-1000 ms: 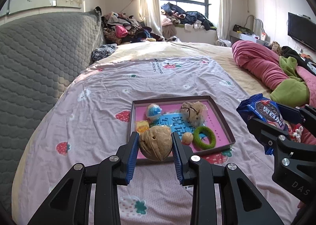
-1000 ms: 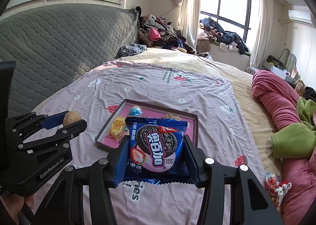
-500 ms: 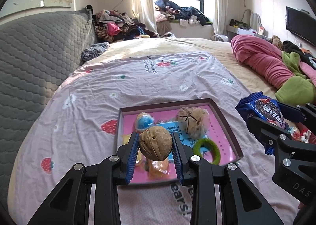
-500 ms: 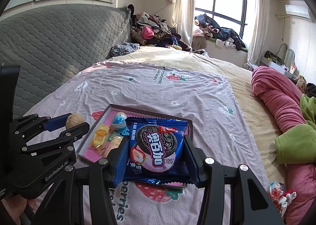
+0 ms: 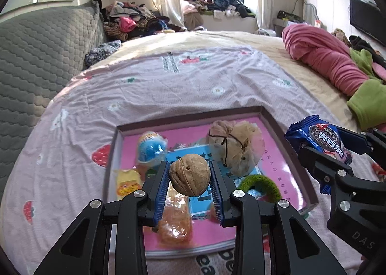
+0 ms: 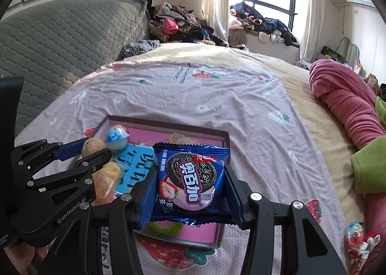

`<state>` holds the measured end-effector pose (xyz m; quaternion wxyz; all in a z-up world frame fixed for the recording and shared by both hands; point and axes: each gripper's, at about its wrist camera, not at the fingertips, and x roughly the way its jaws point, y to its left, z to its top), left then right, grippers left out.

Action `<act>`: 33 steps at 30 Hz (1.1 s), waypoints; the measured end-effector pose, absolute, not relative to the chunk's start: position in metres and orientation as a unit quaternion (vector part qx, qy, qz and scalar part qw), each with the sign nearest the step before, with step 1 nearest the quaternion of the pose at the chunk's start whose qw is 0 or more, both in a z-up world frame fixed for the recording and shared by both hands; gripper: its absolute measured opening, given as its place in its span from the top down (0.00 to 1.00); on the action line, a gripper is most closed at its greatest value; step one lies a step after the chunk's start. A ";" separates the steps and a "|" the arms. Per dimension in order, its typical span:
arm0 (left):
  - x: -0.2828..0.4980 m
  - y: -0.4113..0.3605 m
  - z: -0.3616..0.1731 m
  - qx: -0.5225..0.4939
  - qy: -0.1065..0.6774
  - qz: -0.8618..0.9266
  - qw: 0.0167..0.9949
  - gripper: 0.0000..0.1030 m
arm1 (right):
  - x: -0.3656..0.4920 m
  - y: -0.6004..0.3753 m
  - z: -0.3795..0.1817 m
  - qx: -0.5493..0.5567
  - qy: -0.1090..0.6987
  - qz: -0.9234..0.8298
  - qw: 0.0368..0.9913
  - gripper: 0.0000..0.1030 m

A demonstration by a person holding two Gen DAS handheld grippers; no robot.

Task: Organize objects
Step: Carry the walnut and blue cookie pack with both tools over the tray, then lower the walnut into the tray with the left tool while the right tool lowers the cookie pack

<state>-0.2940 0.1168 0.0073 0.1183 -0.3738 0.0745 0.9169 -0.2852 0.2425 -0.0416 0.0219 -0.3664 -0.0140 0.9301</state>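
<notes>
Nearest, a walnut (image 5: 189, 175) is seen clamped between the blue pads of the left gripper (image 5: 189, 178), held clear above the tray's pink floor. At three o'clock in the left wrist view, the right gripper (image 6: 190, 187) is observed closed on a blue biscuit packet (image 6: 190, 178), which is gripped by its side edges and suspended over the tray (image 5: 277, 125). Below the walnut, an orange wrapped sweet (image 5: 175, 219) is noted at six o'clock on the tray floor, with a yellow packet (image 5: 126, 181) at nine o'clock. A green fuzzy ring (image 5: 260, 184) is recorded at three o'clock, partly hidden by the left gripper's finger. Farther in, a blue-capped toy (image 5: 152, 146) lies at eleven o'clock and a beige mesh pouch (image 5: 235, 147) at one o'clock. The tray rests on a strawberry-print sheet (image 5: 168, 87); beyond it, a pink blanket (image 5: 323, 55) is bundled at two o'clock.
</notes>
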 end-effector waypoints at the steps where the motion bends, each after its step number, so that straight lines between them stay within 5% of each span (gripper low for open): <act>1: -0.296 0.118 0.004 -0.375 0.075 0.917 0.117 0.67 | -0.288 0.243 -0.046 -0.369 -0.015 0.929 0.022 0.50; 33: -0.343 0.127 -0.055 -0.400 0.068 0.908 0.109 0.67 | -0.325 0.246 -0.115 -0.405 -0.029 0.913 0.032 0.50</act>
